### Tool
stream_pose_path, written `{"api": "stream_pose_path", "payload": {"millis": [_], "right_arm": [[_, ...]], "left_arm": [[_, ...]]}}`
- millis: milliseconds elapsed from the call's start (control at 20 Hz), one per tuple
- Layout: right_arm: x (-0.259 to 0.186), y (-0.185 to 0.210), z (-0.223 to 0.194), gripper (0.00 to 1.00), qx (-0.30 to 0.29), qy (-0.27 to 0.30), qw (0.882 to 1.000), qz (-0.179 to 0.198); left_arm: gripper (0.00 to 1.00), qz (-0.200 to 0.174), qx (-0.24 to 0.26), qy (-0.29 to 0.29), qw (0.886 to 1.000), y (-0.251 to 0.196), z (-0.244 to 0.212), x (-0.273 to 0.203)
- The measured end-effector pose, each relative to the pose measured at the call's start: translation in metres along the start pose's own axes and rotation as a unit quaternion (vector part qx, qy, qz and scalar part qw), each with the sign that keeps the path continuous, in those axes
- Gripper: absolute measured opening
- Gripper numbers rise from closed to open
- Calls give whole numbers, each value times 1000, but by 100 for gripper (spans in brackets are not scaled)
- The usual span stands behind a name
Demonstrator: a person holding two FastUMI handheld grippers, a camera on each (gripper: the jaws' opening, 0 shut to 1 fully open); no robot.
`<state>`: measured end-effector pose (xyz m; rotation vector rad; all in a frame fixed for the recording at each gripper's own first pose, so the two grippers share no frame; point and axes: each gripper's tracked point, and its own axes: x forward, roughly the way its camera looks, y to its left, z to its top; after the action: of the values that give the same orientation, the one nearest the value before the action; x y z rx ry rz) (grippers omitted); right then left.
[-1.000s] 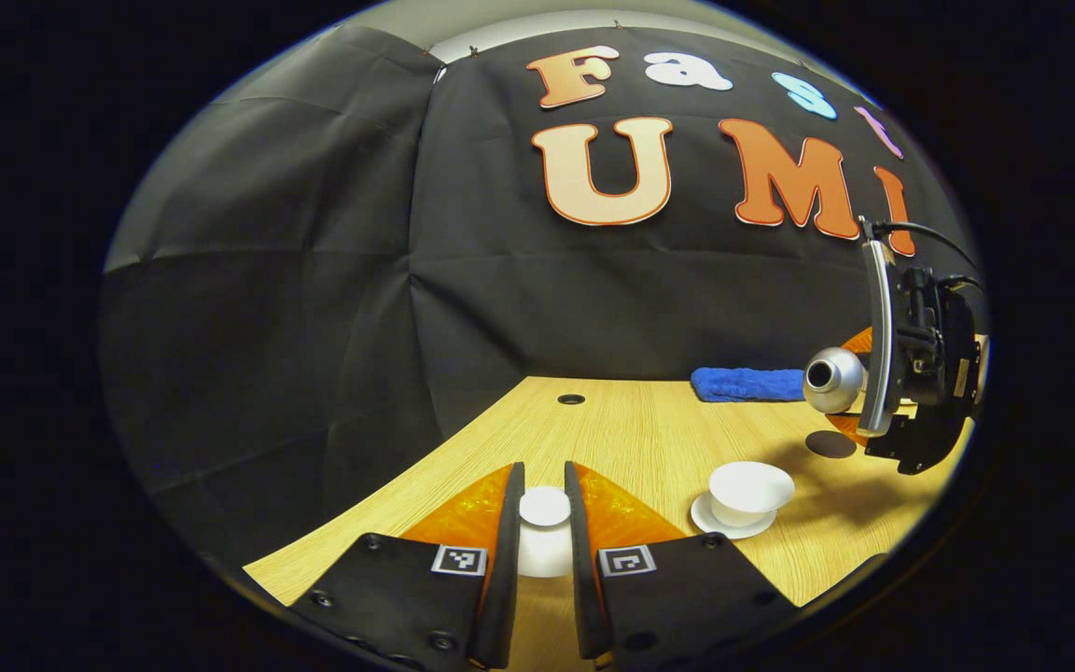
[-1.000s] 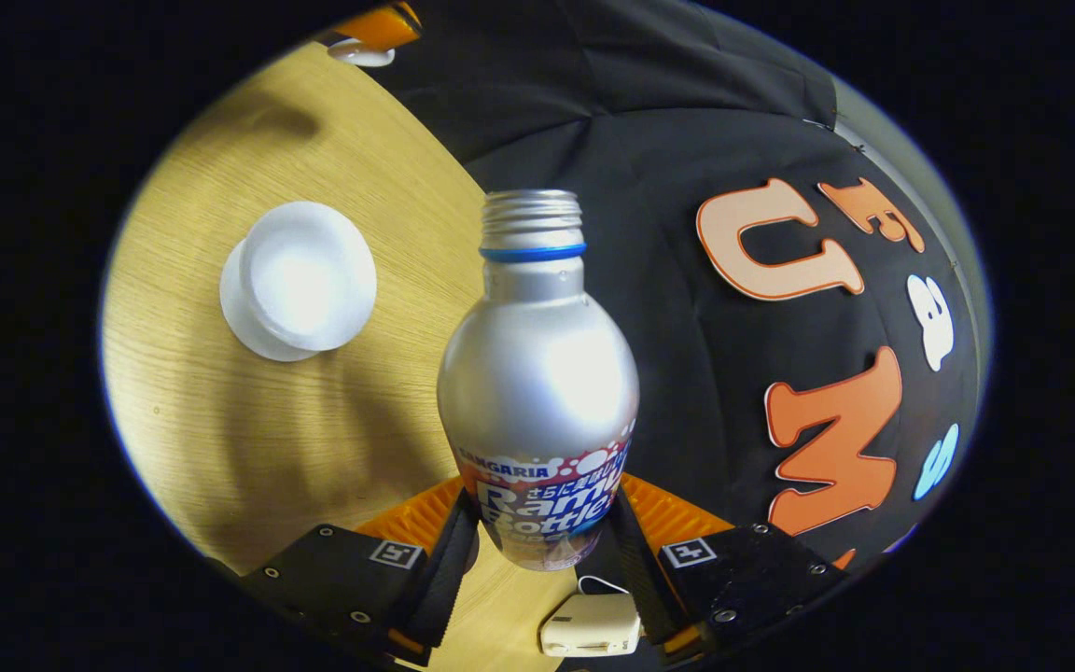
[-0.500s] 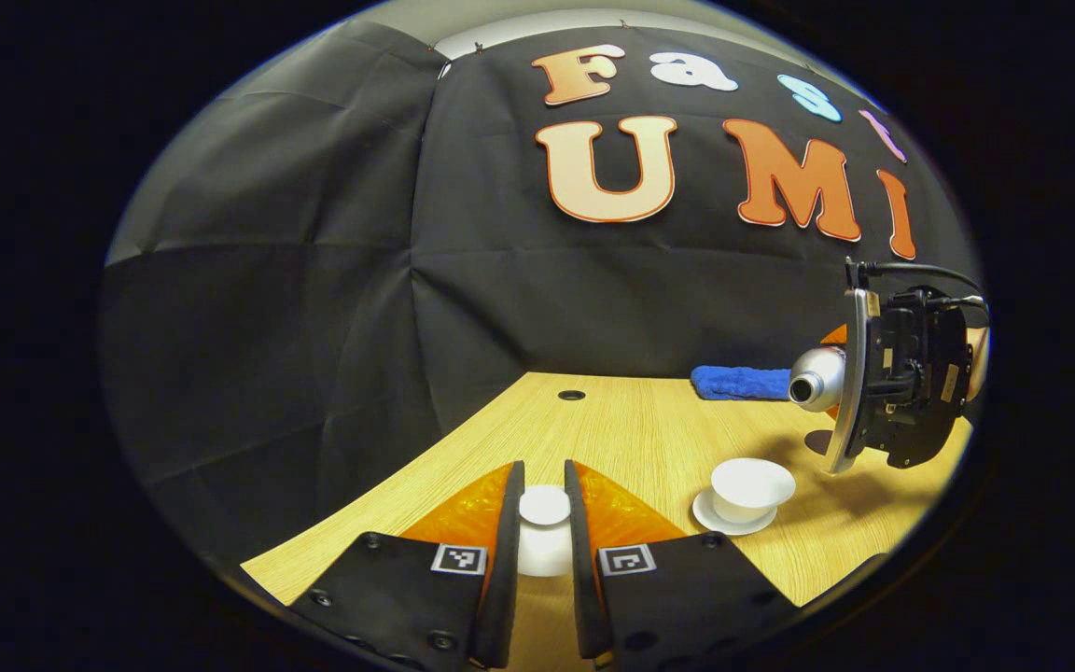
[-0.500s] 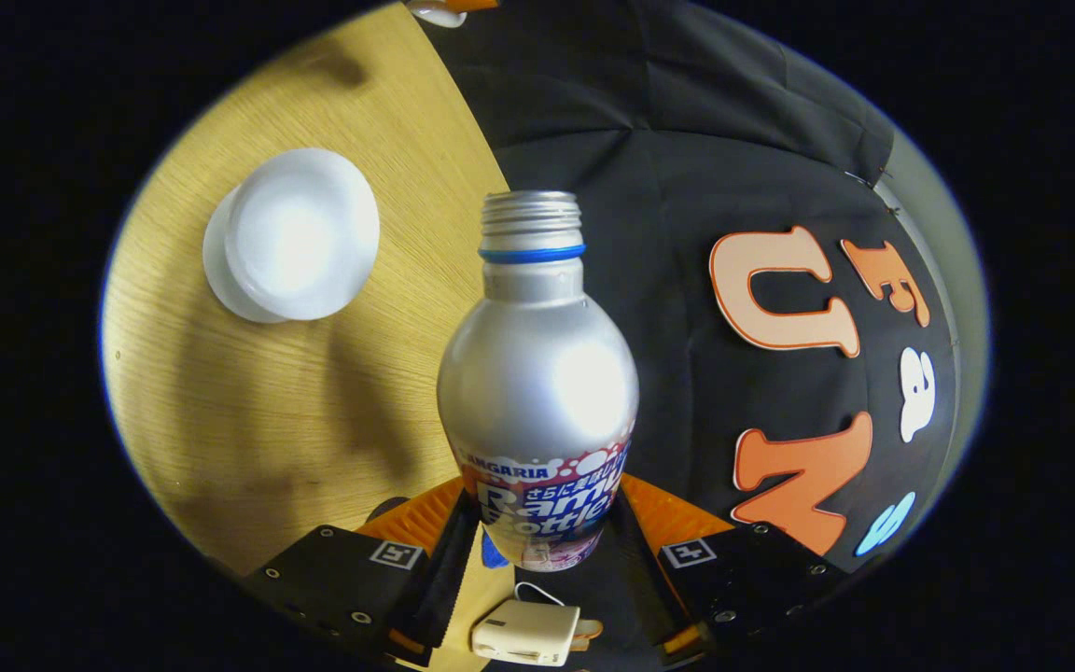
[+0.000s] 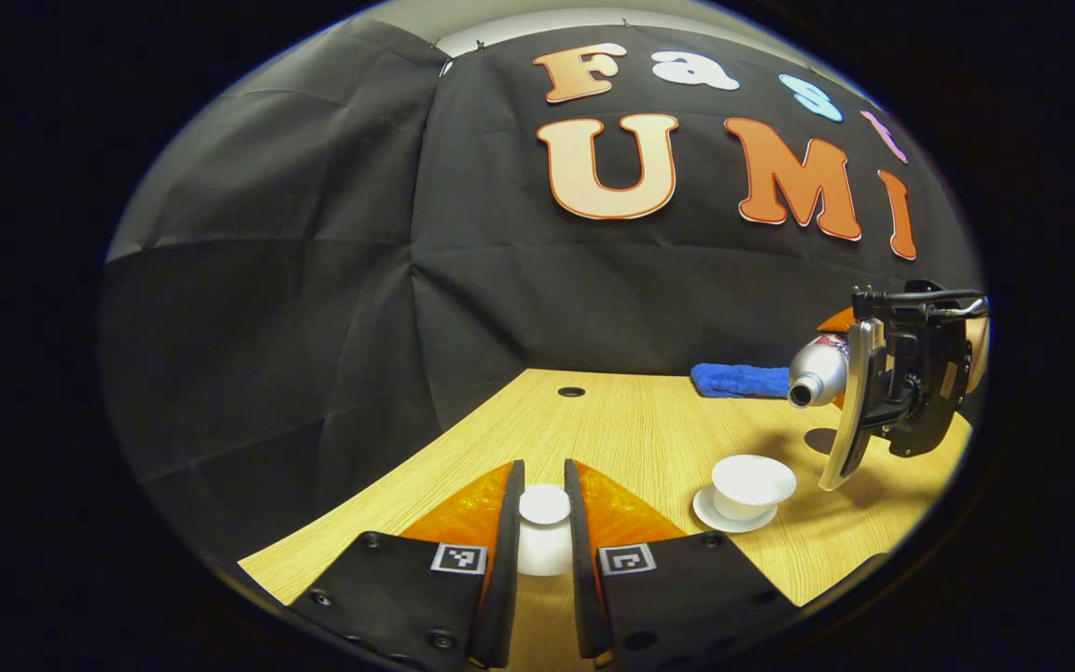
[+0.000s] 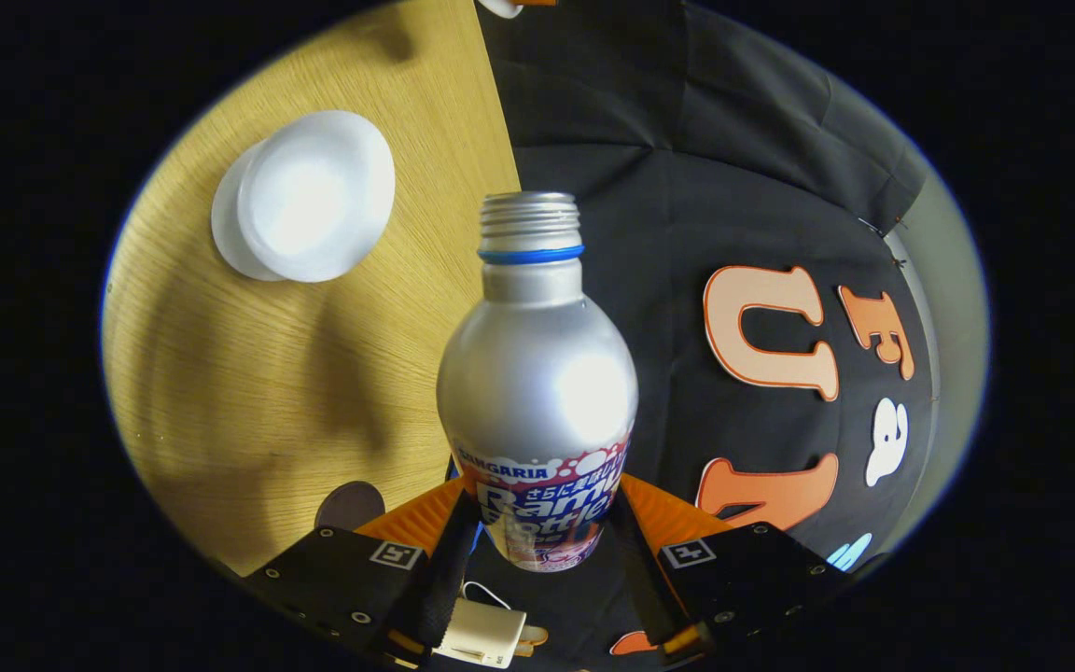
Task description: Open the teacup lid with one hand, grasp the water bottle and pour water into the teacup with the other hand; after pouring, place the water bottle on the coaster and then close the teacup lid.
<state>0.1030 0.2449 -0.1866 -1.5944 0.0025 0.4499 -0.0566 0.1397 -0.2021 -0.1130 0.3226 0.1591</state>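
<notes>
Staged recording booth, black cloth wall [image 5: 314, 308] behind, bare wood-grain table [image 5: 640, 429] w/ cable hole [image 5: 571, 392]
</notes>
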Motion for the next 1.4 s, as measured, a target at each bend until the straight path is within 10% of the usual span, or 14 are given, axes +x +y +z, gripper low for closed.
{"api": "stream_pose_path", "payload": {"millis": [1400], "right_arm": [[11, -71, -6, 78, -115, -25, 990, -73]], "left_arm": [[30, -8, -4, 5, 1000, -3, 1, -4]]}}
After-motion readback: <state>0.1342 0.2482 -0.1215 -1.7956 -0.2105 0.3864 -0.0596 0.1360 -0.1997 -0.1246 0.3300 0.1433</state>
